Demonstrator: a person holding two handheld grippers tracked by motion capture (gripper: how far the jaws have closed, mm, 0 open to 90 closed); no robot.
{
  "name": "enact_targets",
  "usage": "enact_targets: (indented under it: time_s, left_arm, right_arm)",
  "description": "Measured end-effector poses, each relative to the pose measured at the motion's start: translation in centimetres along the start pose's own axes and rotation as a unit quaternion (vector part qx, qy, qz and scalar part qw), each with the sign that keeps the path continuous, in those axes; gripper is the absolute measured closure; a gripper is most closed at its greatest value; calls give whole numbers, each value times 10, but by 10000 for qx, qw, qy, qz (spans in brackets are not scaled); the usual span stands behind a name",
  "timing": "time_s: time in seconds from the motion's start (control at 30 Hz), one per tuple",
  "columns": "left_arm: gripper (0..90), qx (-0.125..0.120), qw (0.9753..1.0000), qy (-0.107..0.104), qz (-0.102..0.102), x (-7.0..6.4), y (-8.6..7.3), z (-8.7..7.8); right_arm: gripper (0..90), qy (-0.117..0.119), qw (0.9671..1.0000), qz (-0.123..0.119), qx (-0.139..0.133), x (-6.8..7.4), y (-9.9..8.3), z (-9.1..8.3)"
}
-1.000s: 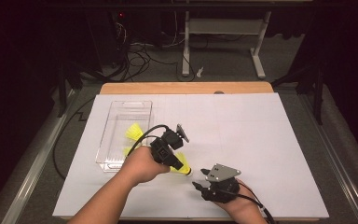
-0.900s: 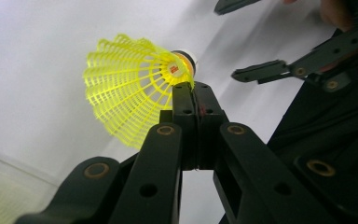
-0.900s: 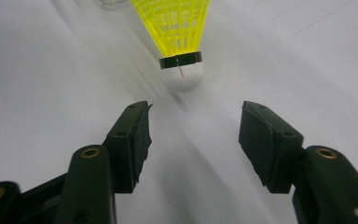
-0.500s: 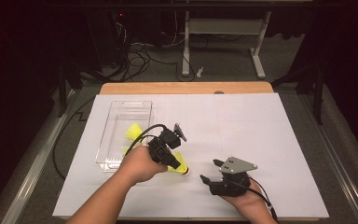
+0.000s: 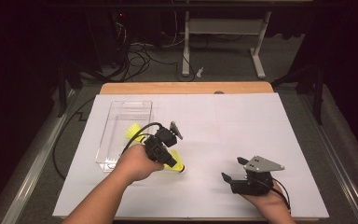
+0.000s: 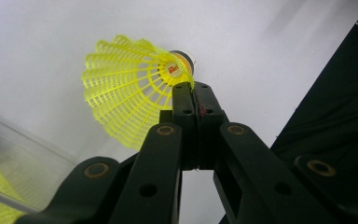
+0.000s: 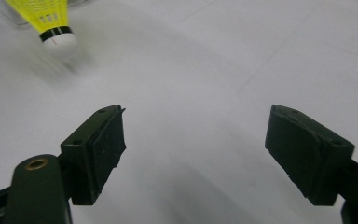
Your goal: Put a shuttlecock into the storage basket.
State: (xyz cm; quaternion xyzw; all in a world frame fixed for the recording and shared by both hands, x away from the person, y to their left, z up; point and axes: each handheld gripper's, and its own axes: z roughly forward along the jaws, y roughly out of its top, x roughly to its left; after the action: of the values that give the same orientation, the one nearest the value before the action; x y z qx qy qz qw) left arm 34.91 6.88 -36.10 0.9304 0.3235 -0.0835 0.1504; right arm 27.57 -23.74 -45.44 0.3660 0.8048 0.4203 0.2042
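My left gripper point(image 5: 168, 157) is shut on a yellow plastic shuttlecock point(image 5: 175, 164) just right of the clear box point(image 5: 116, 122), low over the white paper. In the left gripper view the jaws point(image 6: 193, 89) pinch the yellow shuttlecock point(image 6: 128, 100) at its skirt, close to the cork. A second yellow shuttlecock point(image 5: 133, 130) lies inside the clear box point(image 6: 23, 154). My right gripper point(image 5: 232, 169) rests near the front edge, to the right, open and empty. Its jaws point(image 7: 193, 140) stand wide apart, with the held shuttlecock point(image 7: 51, 18) far off at the upper left.
White paper point(image 5: 242, 130) covers the table, and a wooden edge point(image 5: 186, 87) runs along the back. Black cables trail from both grippers. The floor beyond the table holds cables and a desk frame point(image 5: 223, 42).
My right gripper has moved to the right, away from the held shuttlecock. The left gripper has kept its hold and barely shifted.
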Motion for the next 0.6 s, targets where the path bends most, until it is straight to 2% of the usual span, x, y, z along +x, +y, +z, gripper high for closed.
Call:
enact_targets:
  time_s: [0.03, 0.1, 0.17, 0.6]
  left_arm:
    - [900, -20, 10000, -16, -23, 1, 0, -1]
    - [900, -66, 10000, -14, -40, 1, -2, -2]
    - [900, -54, 10000, -11, -39, 1, -3, -2]
    - [900, -72, 9999, -46, -99, 7, -12, -1]
  right_arm:
    - [186, -21, 9999, 98, -46, -2, -4, -1]
    - [177, -130, 9998, 113, -72, -5, -9, -3]
    - [174, -139, 9996, 195, -148, -7, -10, -7]
    - [145, -448, 9981, 224, -366, -19, -17, -16]
